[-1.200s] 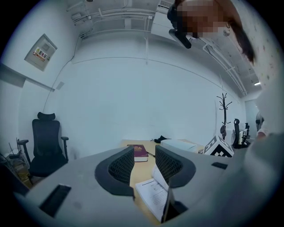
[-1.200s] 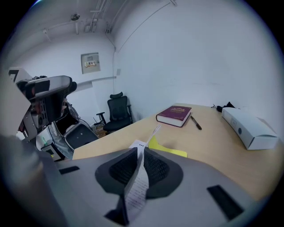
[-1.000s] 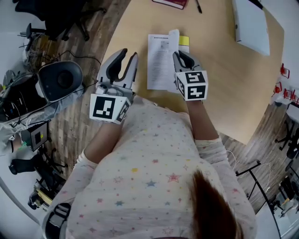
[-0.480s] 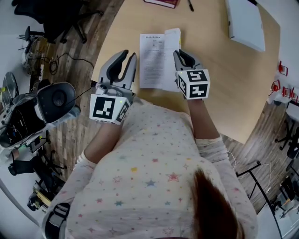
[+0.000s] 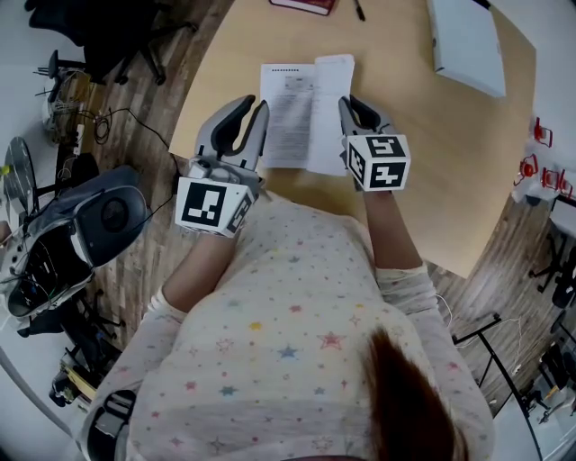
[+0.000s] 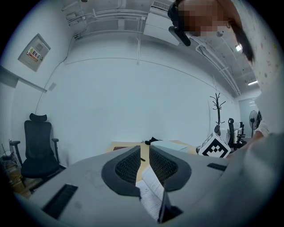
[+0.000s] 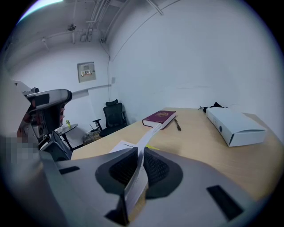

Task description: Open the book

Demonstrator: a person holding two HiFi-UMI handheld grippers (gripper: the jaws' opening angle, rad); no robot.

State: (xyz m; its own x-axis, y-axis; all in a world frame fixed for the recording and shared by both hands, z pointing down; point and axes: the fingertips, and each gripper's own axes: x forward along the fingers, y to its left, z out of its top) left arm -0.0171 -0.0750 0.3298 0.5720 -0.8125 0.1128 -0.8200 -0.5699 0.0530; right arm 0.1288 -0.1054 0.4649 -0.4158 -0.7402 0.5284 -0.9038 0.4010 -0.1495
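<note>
Both tongs flank the thin white printed booklet (image 5: 292, 122), lengthwise at upper centre of the pale wooden desk (image 5: 414, 144); right tongs (image 5: 354, 108) pinch its raised leaf; left tongs (image 5: 254, 106), just narrowed to a slit, straddle its left page.

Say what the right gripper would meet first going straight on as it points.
Probably the bare table just beyond the open book, since the right gripper, shut on its page, tilts downward; the maroon book lies further on. Depth is unclear.

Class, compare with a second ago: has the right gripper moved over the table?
Yes. Against the red book, the right gripper has shifted toward the picture's right, carrying the pinched page along.
</note>
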